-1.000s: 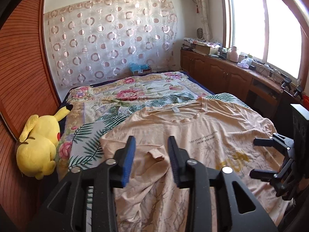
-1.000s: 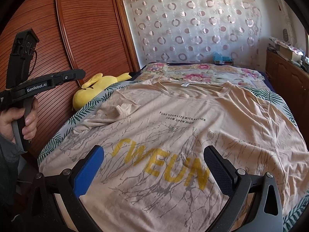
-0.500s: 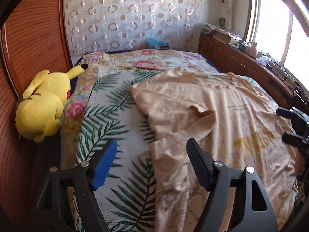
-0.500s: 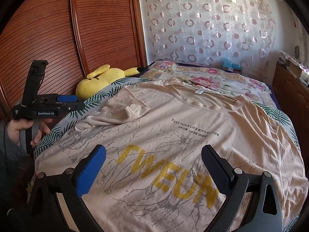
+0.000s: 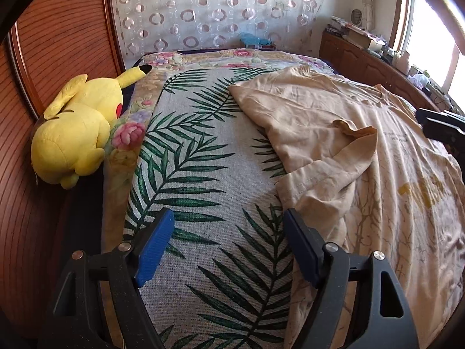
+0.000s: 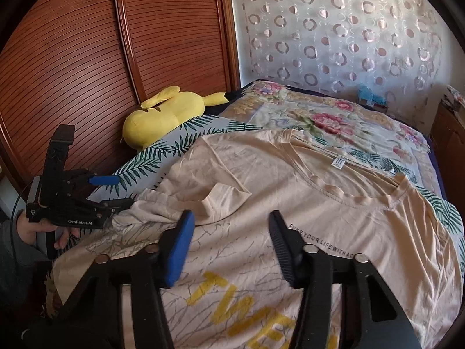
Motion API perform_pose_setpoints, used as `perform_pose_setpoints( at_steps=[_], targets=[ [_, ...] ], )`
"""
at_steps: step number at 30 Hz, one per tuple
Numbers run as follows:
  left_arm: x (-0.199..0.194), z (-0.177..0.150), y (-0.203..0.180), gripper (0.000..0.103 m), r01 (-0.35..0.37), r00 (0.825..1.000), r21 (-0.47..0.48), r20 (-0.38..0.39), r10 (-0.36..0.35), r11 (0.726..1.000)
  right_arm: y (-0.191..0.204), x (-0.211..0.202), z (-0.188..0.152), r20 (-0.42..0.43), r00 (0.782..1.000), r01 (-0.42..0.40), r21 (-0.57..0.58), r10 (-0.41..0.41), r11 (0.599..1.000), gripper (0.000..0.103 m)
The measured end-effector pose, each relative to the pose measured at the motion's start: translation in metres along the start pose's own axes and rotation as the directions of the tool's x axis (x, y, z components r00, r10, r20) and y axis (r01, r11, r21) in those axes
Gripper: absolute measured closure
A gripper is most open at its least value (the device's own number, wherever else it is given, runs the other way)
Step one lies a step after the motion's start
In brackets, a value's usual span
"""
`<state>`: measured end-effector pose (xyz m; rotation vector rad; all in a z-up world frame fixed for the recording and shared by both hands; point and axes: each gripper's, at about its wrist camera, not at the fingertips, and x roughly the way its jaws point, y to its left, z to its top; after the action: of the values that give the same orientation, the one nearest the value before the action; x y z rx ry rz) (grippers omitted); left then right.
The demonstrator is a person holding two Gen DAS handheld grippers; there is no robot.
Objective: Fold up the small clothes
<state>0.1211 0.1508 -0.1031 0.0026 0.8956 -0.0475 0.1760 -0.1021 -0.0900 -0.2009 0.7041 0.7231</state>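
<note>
A beige T-shirt (image 5: pixel 334 110) (image 6: pixel 334 209) with yellow letters lies front-up on the bed. Its left sleeve (image 5: pixel 334 168) (image 6: pixel 221 200) is crumpled inward over the chest. My left gripper (image 5: pixel 228 215) (image 6: pixel 116 192) hangs low over the leaf-print bedspread (image 5: pixel 189 160). Its jaws are still opening, with only bedspread between them, and the right finger (image 5: pixel 302 250) is at the shirt's side edge. My right gripper (image 6: pixel 231 218) hovers just above the shirt near the crumpled sleeve. Its jaws are closing and nothing is pinched between them. Only its tip (image 5: pixel 436 125) shows in the left wrist view.
A yellow plush toy (image 5: pixel 75 128) (image 6: pixel 162 119) lies at the bed's left edge against slatted wooden doors (image 6: pixel 87 58). A circle-patterned curtain (image 5: pixel 218 14) hangs behind the bed. A cluttered wooden cabinet (image 5: pixel 363 58) runs under the window on the right. A person's hand (image 6: pixel 32 229) holds the left gripper.
My left gripper dropped toward the bed, shifted off the shirt onto the bedspread, and opened wide. My right gripper moved left toward the crumpled sleeve and its jaws narrowed.
</note>
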Motion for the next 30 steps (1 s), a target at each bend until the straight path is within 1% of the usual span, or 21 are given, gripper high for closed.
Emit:
perform_pose_setpoints(
  at_steps=[2,6,10,14,16,17,18,20,21,23,24,26,30],
  targets=[
    [0.0,0.001,0.001,0.025,0.001,1.0,-0.002,0.0,-0.001,1.0,-0.003,0.012,0.007,-0.014,1.0,-0.022,0.002,0.022,1.0,0.061],
    [0.0,0.001,0.0,0.023,0.001,1.0,0.003,-0.001,-0.001,1.0,-0.001,0.036,0.022,-0.047,0.998,-0.039,-0.003,0.039,0.999,0.061],
    [0.002,0.002,0.003,0.016,-0.01,1.0,-0.009,-0.008,0.01,1.0,-0.003,0.064,0.032,-0.111,0.992,-0.062,-0.004,0.062,0.998,0.061],
    [0.004,0.002,0.004,0.013,-0.014,1.0,-0.013,-0.011,0.014,1.0,0.0,0.087,0.039,-0.161,0.986,-0.053,-0.018,0.05,0.998,0.061],
    [0.004,0.002,0.005,0.011,-0.018,1.0,-0.019,-0.014,0.018,1.0,-0.001,0.095,0.041,-0.184,0.983,-0.036,-0.027,0.03,0.999,0.062],
    [0.005,0.002,0.005,0.01,-0.019,1.0,-0.02,-0.014,0.019,1.0,-0.001,0.099,0.042,-0.192,0.981,-0.027,-0.034,0.02,0.999,0.064],
    [0.005,0.002,0.005,0.007,-0.025,1.0,-0.023,-0.017,0.024,0.999,0.0,0.102,0.043,-0.201,0.98,-0.022,-0.043,0.013,0.999,0.072],
    [0.007,0.002,0.008,0.003,-0.031,0.999,-0.034,-0.024,0.03,0.999,0.001,0.104,0.041,-0.212,0.977,0.005,-0.069,-0.02,0.998,0.076],
    [0.008,0.002,0.009,0.001,-0.037,0.999,-0.039,-0.029,0.035,0.999,0.002,0.106,0.039,-0.215,0.976,0.005,-0.08,-0.022,0.997,0.084],
    [0.008,0.002,0.009,0.0,-0.036,0.999,-0.041,-0.03,0.035,0.999,0.005,0.106,0.037,-0.204,0.979,0.005,-0.095,-0.024,0.995,0.088],
    [0.008,0.002,0.01,0.0,-0.035,0.999,-0.041,-0.03,0.034,0.999,0.006,0.105,0.036,-0.198,0.98,0.003,-0.098,-0.023,0.995,0.094],
    [0.008,0.002,0.009,0.0,-0.035,0.999,-0.041,-0.029,0.034,0.999,0.004,0.097,0.035,-0.171,0.985,0.007,-0.089,-0.022,0.996,0.096],
    [0.008,0.002,0.009,0.0,-0.036,0.999,-0.041,-0.029,0.034,0.999,-0.007,0.069,0.023,-0.08,0.996,0.041,-0.04,-0.044,0.998,0.098]
  ],
)
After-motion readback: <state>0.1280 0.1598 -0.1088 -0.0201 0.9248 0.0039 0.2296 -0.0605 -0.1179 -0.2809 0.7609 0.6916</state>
